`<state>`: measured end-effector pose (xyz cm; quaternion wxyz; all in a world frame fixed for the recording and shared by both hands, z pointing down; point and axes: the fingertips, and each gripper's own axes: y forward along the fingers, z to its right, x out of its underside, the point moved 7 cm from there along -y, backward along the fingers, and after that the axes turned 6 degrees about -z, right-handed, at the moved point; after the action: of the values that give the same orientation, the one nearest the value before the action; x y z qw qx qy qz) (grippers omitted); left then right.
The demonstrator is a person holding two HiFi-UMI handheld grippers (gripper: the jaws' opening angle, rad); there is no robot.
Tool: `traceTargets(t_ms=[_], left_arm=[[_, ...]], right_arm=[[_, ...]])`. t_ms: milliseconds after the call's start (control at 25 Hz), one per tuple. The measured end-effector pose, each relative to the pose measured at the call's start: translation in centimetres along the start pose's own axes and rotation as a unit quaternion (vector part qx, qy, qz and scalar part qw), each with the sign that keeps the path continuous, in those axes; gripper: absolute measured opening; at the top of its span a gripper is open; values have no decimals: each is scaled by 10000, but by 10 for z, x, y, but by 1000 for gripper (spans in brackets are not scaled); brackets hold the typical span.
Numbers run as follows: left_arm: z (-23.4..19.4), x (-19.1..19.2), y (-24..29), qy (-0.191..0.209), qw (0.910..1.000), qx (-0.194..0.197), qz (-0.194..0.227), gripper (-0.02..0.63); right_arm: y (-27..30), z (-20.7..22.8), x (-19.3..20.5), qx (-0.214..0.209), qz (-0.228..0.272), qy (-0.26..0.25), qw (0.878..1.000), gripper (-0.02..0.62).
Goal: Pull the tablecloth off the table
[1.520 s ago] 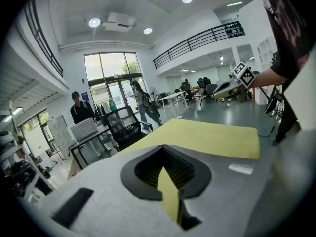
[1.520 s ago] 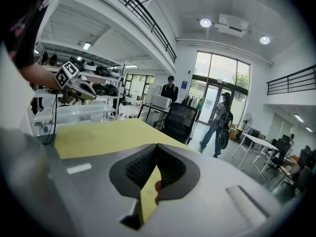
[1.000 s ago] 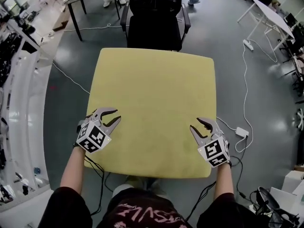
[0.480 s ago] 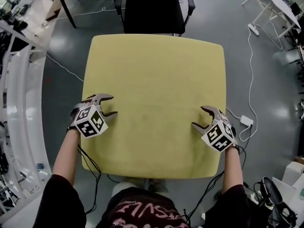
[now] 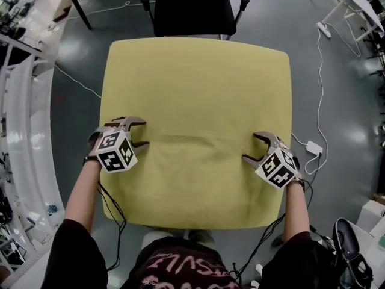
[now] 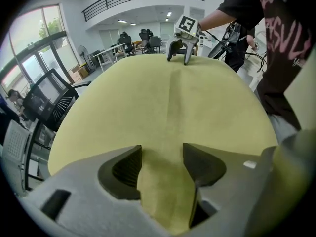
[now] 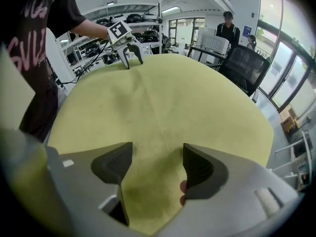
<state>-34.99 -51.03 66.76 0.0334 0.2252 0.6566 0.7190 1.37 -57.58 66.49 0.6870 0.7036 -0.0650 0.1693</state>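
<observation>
- A yellow, square fabric tablecloth is spread flat over the table, which is hidden beneath it; all four edges and corners are covered.
- The left hand-held gripper is set on the cloth beside the left edge, towards the near-left corner. Its jaws are held apart, with their tips pressed onto the fabric.
- A low ridge of cloth seems to be raised between those jaws, though a firm pinch cannot be confirmed.
- The right hand-held gripper is placed beside the right edge, towards the near-right corner. It too is spread open, with only flat cloth seen between its jaws.
- A faint crease is seen running across the cloth between the two grippers.
- A black office chair is stood just beyond the far edge.
</observation>
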Motion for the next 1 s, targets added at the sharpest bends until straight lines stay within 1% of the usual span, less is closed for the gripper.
traceTargets(t_ms=[160, 320, 480, 640, 880, 1000], left_arm=[[-4, 1, 4, -48, 9996, 263, 71, 275], [-7, 5, 5, -258, 9981, 489, 284, 273], [-8, 5, 7, -284, 9977, 511, 356, 268], [-8, 4, 8, -261, 9976, 552, 311, 259], [-6, 1, 7, -227, 9976, 545, 363, 206], [-4, -1, 7, -220, 9977, 525, 375, 196]], right_arm=[[5, 5, 0, -256, -63, 20, 9997, 341], [6, 5, -1, -317, 25, 39, 9995, 345], [6, 8, -1, -313, 8, 111, 9994, 336], [8, 9, -1, -330, -53, 169, 9993, 324], [8, 9, -3, -313, -149, 258, 9991, 307], [6, 9, -3, -291, -227, 242, 9990, 291]])
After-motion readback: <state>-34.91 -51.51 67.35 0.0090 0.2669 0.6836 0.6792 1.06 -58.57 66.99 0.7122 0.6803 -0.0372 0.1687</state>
